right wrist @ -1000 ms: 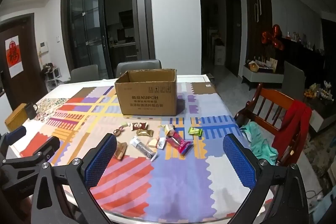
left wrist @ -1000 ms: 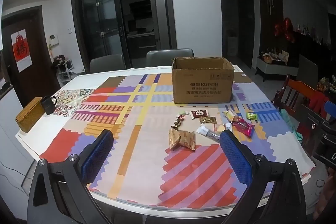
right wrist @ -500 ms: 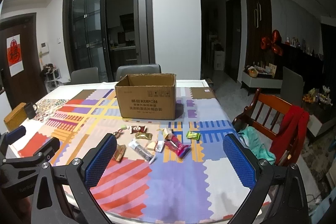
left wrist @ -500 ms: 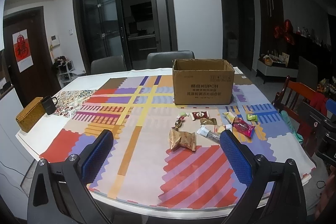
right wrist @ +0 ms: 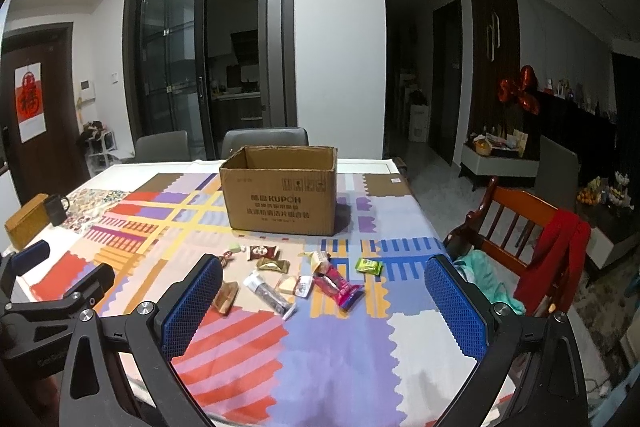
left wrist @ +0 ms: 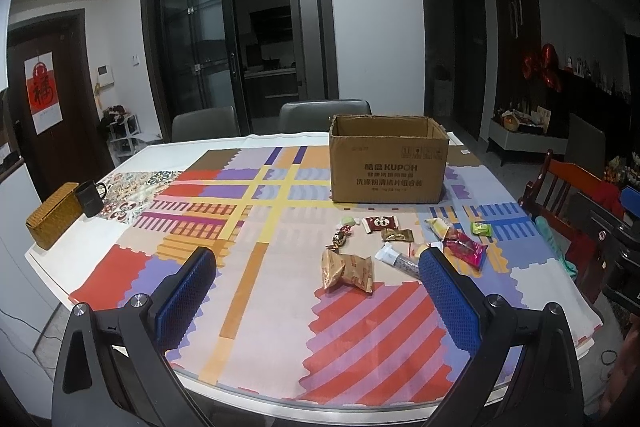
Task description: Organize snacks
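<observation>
Two grippers, left gripper [left wrist: 316, 291] and right gripper [right wrist: 323, 301], have drawn back slightly from the table [left wrist: 256, 311], jaws wide and empty. Wrapped snacks [right wrist: 298, 275] lie untouched at 12 o'clock, before the open cardboard box [right wrist: 280, 201]; sorting hasn't begun.

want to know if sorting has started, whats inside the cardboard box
Only the upper inner walls of the open cardboard box show, bare brown. Its front wall hides the floor, so any contents cannot be seen. The snacks lie on the table in front.

One cardboard box [left wrist: 388, 167] stands on the table. About ten wrapped snacks [left wrist: 400, 247] lie before it. One black mug [left wrist: 90, 199], one woven box [left wrist: 54, 221]
</observation>
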Demonstrator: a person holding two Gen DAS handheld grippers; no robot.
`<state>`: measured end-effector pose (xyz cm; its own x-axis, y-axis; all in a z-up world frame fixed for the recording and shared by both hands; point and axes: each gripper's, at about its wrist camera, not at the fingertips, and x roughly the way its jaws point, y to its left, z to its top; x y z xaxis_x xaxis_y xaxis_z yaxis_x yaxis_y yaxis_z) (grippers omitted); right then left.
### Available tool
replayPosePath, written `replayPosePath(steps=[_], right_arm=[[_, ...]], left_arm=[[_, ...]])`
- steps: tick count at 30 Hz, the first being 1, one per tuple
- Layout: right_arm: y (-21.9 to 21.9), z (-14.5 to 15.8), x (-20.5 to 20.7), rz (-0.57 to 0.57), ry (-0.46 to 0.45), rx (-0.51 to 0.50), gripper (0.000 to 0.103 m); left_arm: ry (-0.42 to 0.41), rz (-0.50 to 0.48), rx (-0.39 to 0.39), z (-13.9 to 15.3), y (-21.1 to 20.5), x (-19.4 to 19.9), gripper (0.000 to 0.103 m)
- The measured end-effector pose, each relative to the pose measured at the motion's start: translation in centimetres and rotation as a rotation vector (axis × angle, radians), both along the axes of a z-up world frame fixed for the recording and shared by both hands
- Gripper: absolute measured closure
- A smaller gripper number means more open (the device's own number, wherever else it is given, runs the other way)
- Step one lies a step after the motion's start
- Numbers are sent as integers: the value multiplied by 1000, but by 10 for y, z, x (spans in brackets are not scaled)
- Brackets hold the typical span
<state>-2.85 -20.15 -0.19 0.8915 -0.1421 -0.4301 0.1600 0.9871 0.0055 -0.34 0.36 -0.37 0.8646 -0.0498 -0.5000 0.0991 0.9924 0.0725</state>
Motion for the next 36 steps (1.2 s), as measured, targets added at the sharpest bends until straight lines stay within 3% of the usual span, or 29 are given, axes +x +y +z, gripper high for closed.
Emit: replayPosePath(steps=[10, 36], right_arm=[[1, -2, 2, 0, 5, 2, 1], [-16, -19, 56, -21, 99, 39, 1]], left_arm=[[11, 7, -3, -4, 2, 10, 0], [84, 4, 22, -22, -15, 59, 0]])
